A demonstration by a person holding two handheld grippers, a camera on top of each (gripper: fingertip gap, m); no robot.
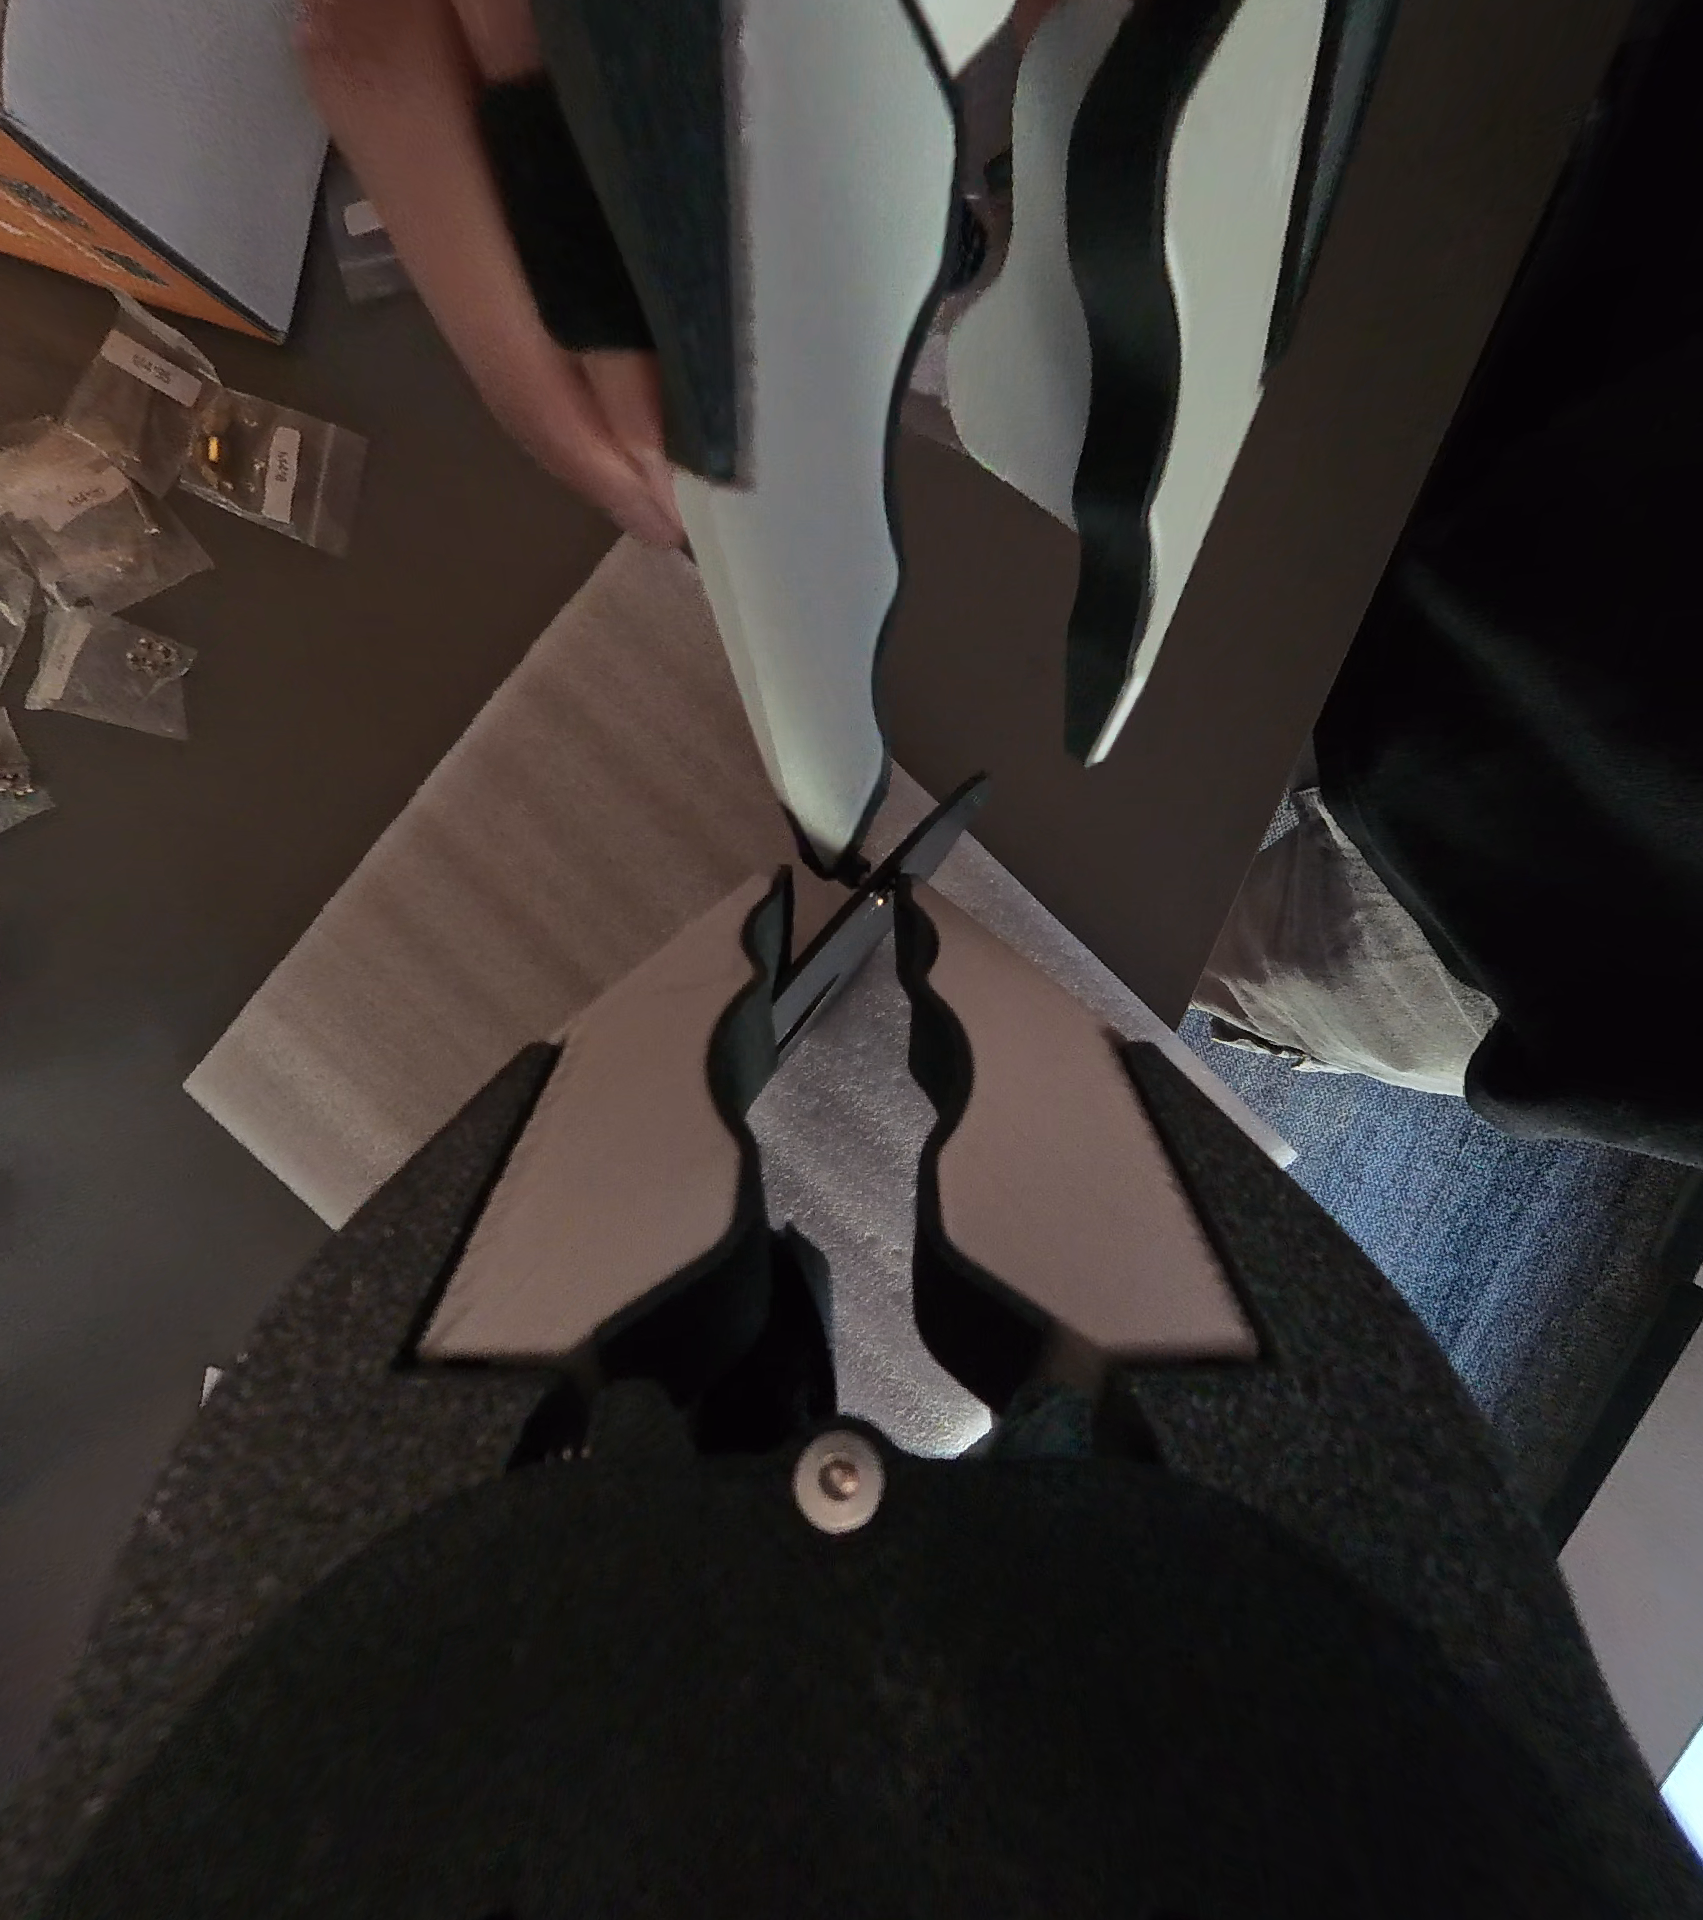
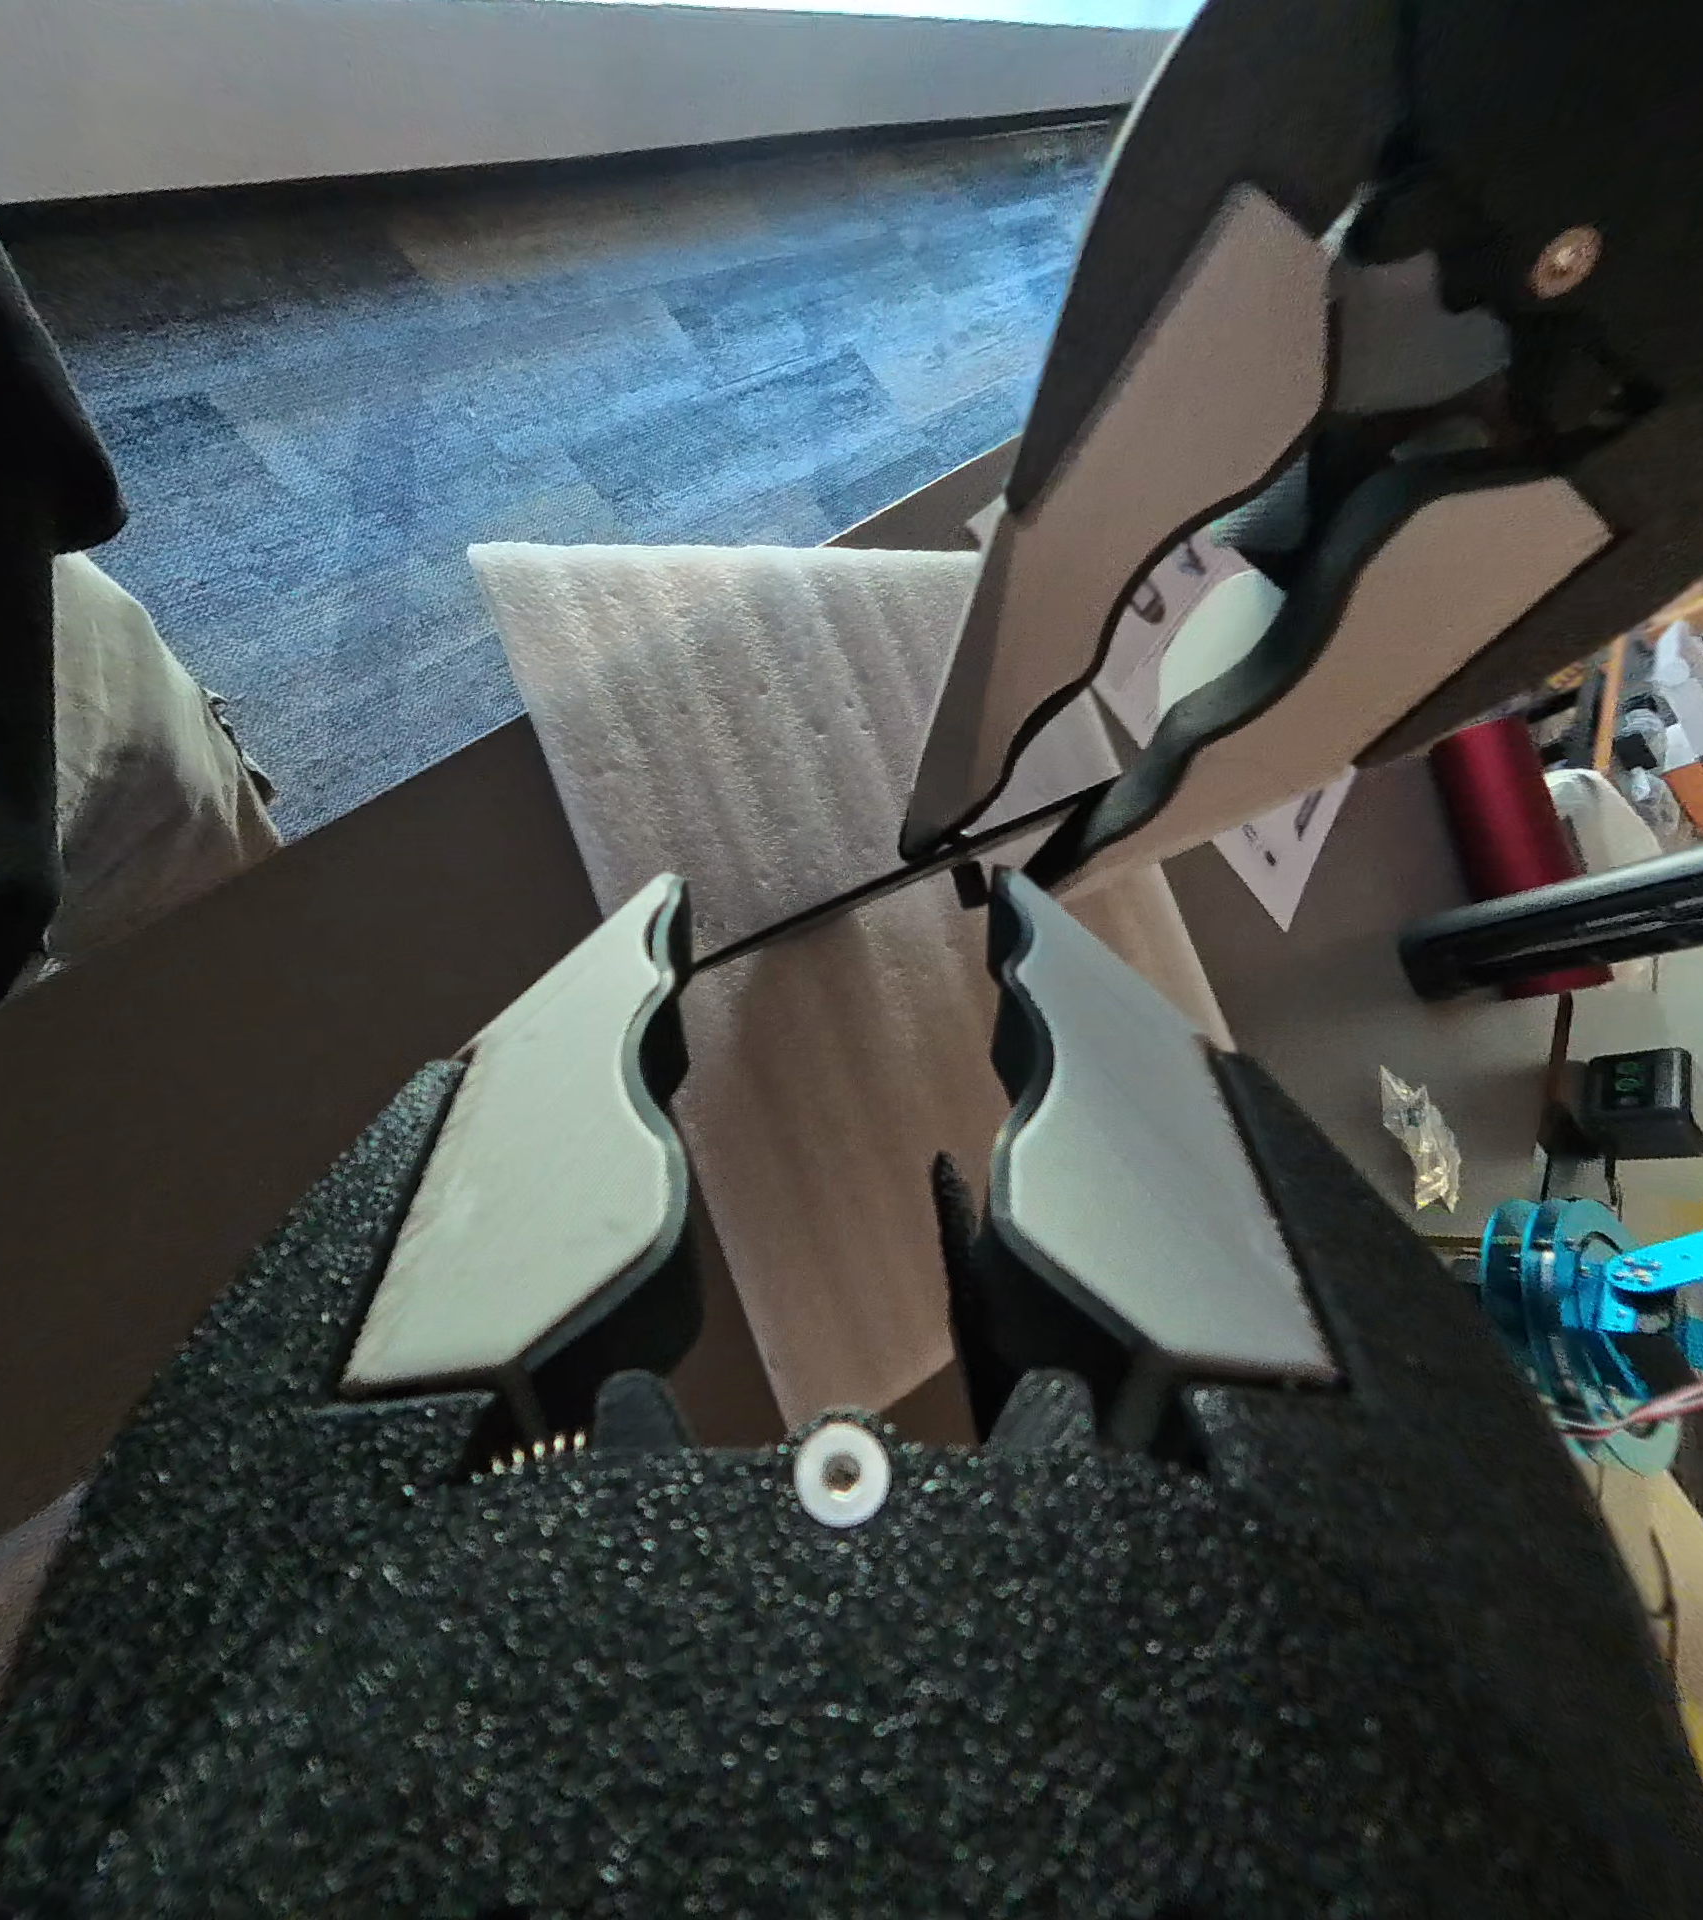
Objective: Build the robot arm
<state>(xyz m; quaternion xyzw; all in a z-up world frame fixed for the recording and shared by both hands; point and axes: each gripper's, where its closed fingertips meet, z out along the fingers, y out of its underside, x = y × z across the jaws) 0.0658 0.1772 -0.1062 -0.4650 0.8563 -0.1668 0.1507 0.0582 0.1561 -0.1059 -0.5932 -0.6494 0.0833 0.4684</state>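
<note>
Left wrist view: the left gripper (image 1: 842,883) has its fingertips nearly together, seemingly pinching a thin dark flat plate (image 1: 857,940); the plate's long axis runs from 7 to 1 o'clock across the tips.
Plate look: slim, black, seen almost edge-on, with a pale sheen on one face; its far end sticks out past the tips toward 1 o'clock.
Opposite gripper: the right gripper (image 1: 972,769) comes down from 12 o'clock, fingers apart, its left tip just beside the plate; a hand (image 1: 535,343) steadies it at 11 o'clock.
Below: a white foam sheet (image 1: 473,935) lies on the brown desk (image 1: 327,727); small clear parts bags (image 1: 109,499) sit at 9 o'clock.
Right wrist view: the right gripper (image 2: 842,894) is spread wide; the plate (image 2: 826,914) crosses the gap on a line from 8 to 2 o'clock, its near end just beside the left finger.
Nearer gripper: the left gripper (image 2: 1003,831), entering from 2 o'clock, clamps the plate's far end.
Right side: a red cylinder (image 2: 1501,821) and a blue metal mechanism (image 2: 1605,1309) sit at 3 o'clock.
</note>
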